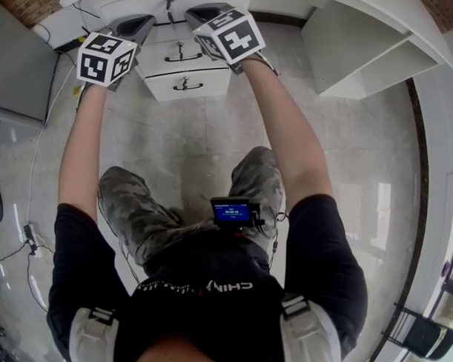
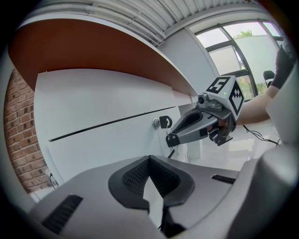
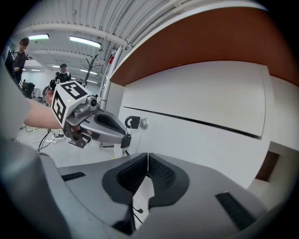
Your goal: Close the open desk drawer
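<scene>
A white drawer unit [image 1: 187, 70] stands under the desk, its lower drawers with dark handles. The top drawer front [image 2: 103, 116] is a flat white panel with a key in its lock [image 2: 161, 122], also visible as the key and lock [image 3: 134, 123]. Both grippers point at this front from close by. My left gripper [image 2: 149, 158] is shut with nothing in it, left of the lock. My right gripper [image 3: 147, 156] is shut and empty, right of the lock. In the head view the left gripper [image 1: 134, 25] and right gripper [image 1: 205, 14] flank the lock. Contact with the panel cannot be told.
The brown desk top [image 2: 93, 46] overhangs the drawers. A white open shelf [image 1: 365, 48] stands to the right. Cables [image 1: 24, 240] lie on the glossy floor at left, a folding chair [image 1: 421, 332] at lower right. Two people [image 3: 62, 72] stand far off.
</scene>
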### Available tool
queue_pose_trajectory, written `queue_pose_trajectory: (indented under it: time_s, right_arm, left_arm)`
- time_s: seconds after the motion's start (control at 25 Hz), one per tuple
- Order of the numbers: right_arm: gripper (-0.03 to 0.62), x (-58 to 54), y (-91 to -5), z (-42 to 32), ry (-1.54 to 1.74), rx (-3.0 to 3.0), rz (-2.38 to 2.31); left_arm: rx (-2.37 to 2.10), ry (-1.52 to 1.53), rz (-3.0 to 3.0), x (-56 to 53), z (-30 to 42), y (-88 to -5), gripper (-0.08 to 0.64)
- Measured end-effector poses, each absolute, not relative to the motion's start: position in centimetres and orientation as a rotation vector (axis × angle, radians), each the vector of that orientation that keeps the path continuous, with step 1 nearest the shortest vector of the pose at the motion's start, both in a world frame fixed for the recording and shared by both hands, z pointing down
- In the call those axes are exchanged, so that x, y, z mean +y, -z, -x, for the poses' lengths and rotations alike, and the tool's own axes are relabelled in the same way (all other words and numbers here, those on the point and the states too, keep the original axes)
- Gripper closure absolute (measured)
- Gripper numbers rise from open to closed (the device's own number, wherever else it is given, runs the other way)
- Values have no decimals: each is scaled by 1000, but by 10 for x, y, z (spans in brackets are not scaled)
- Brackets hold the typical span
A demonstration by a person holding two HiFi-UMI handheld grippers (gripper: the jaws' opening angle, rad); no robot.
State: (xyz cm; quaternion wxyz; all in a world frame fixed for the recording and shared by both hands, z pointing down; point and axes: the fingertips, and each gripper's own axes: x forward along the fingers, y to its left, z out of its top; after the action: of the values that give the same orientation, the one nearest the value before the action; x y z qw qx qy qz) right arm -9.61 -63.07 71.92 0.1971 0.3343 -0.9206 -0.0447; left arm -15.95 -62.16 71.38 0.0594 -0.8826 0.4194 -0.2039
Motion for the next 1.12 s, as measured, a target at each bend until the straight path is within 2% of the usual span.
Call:
queue_pose_trajectory:
  time_s: [0.72, 1.12]
  right_arm:
    - [575, -620, -706, 93, 124, -2527, -973]
    - [575, -567, -690, 65, 129, -2705, -1027]
  left_arm:
    - [1305, 738, 2566, -617, 157, -714, 546]
    - [1339, 481, 2557, -554, 160, -695, 547]
